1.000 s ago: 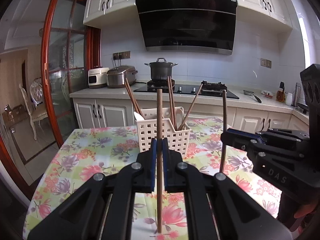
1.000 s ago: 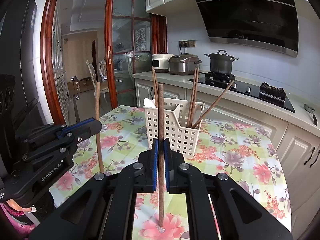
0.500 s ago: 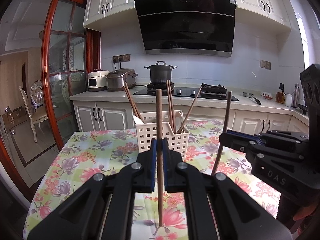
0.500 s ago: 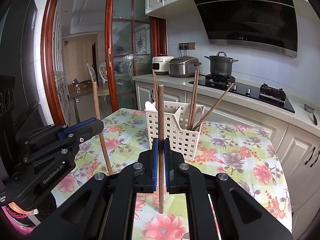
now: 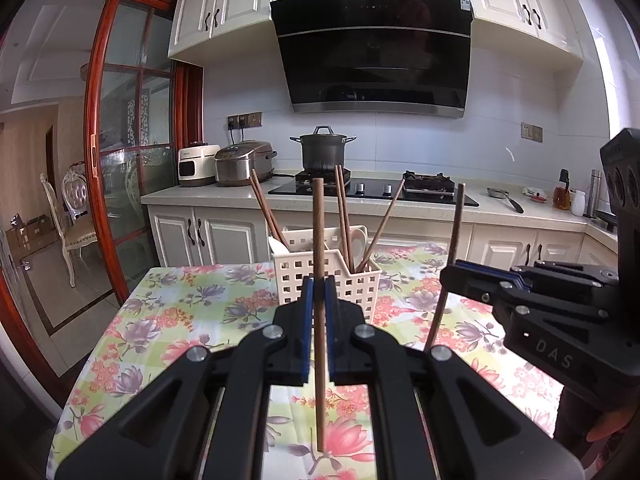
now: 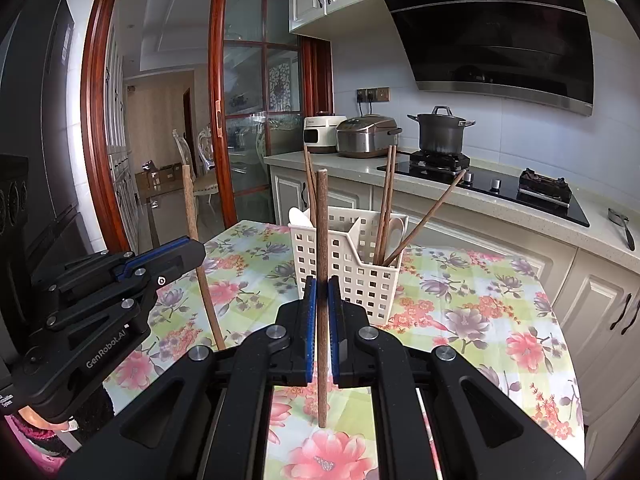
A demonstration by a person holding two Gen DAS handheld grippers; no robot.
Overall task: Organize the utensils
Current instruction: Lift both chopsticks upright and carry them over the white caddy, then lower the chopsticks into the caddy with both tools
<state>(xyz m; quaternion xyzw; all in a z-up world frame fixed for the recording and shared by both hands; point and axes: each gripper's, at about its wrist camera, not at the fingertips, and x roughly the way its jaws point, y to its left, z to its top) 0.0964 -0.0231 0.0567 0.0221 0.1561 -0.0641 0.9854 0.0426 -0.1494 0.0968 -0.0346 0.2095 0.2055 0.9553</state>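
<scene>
Item 1: my left gripper, pads pinched narrow on one brown chopstick, stick upright, tip hanging above the floral tablecloth, not touching as far as I can tell.

Item 2: my right gripper, likewise clamped on a second chopstick, near vertical, lower end off the cloth.

Item 3: white lattice utensil basket, straight ahead of both grippers, just past the fingertips, standing on the table. Holds approx. four chopsticks leaning at angles plus white spoons; exact compartments hard to tell.

Item 4: each gripper visible in the other's cam: right one off to the right of my left, left one off to the left of my right, each w/ stick slightly tilted.

Item 5: bkgd past basket: counter, pot on hob, rice cooker.
</scene>
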